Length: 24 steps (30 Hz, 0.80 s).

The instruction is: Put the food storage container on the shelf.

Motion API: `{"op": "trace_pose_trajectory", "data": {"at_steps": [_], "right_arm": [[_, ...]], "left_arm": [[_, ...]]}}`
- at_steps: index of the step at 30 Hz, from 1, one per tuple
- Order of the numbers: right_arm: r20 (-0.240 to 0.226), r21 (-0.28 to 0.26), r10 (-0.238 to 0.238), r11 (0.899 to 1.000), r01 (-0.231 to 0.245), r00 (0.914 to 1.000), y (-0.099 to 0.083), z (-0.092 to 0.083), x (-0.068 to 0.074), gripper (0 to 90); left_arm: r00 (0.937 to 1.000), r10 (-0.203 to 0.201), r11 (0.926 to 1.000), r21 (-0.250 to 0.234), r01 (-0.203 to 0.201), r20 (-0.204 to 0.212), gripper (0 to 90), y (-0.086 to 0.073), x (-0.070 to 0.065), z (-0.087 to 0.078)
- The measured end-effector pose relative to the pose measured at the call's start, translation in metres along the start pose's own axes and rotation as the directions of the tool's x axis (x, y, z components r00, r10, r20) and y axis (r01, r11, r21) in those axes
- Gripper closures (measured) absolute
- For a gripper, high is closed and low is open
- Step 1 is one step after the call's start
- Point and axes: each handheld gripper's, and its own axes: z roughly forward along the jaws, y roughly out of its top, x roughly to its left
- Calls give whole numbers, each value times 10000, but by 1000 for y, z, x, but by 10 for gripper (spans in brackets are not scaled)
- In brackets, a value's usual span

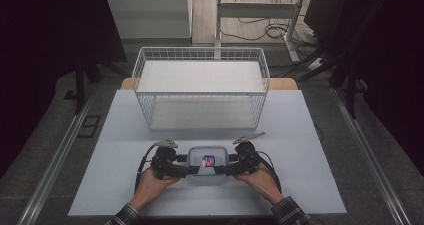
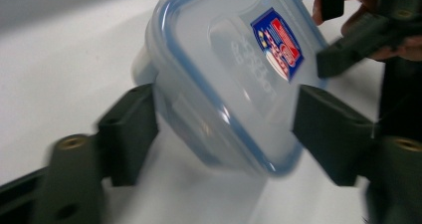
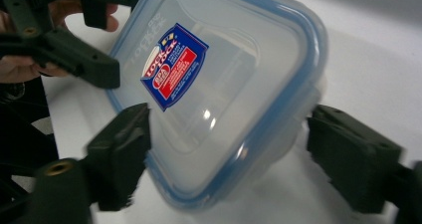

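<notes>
Fingers [image 2: 129,129] of both grippers flank the container [image 1: 207,164].

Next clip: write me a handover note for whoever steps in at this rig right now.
Left gripper: jaws open, straddling a corner of the clear plastic food container with blue-rimmed lid.
Right gripper: open, straddling the opposite corner; neither jaw pair has closed.
Container: lid on, on the white table near the front edge, between both hands.
White wire basket: behind it, empty.
Done: both grippers positioned.
Left: probably grip and move the container.
</notes>
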Motion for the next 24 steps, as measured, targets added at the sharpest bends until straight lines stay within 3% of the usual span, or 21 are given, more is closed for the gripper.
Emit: {"op": "trace_pose_trajectory", "data": {"at_steps": [4, 5, 6, 7, 12, 20, 24], "right_arm": [[-342, -232, -75, 9997, 67, 9994, -6, -12, -3, 415], [-634, -377, 77, 9992, -101, 9980, -9, -16, -6, 480], [-634, -377, 77, 9992, -101, 9980, -9, -16, -6, 480], [-1035, -472, 239, 9985, -289, 9943, -10, -19, -10, 519], [-1600, -566, 658, 9955, -757, 9849, -11, -21, -16, 564], [-1521, -872, 528, 9940, -666, 9870, -10, -22, -14, 577], [-1676, -1204, 516, 9901, -724, 9845, -7, -25, -13, 583]], "left_arm": [[9990, -196, 9994, -272, 208, 405, 440, -6, 3, -7], [9974, -388, 9984, -395, 413, 608, 513, -7, 5, -9], [9954, -542, 9971, -492, 581, 784, 513, -8, 7, -11], [9917, -730, 9951, -585, 795, 1058, 548, -10, 11, -12], [9895, -761, 9939, -697, 851, 1230, 559, -10, 13, -13], [9864, -945, 9910, -815, 1061, 1345, 566, -9, 18, -15], [9857, -884, 9882, -1112, 1048, 1436, 571, -4, 17, -21]]}}
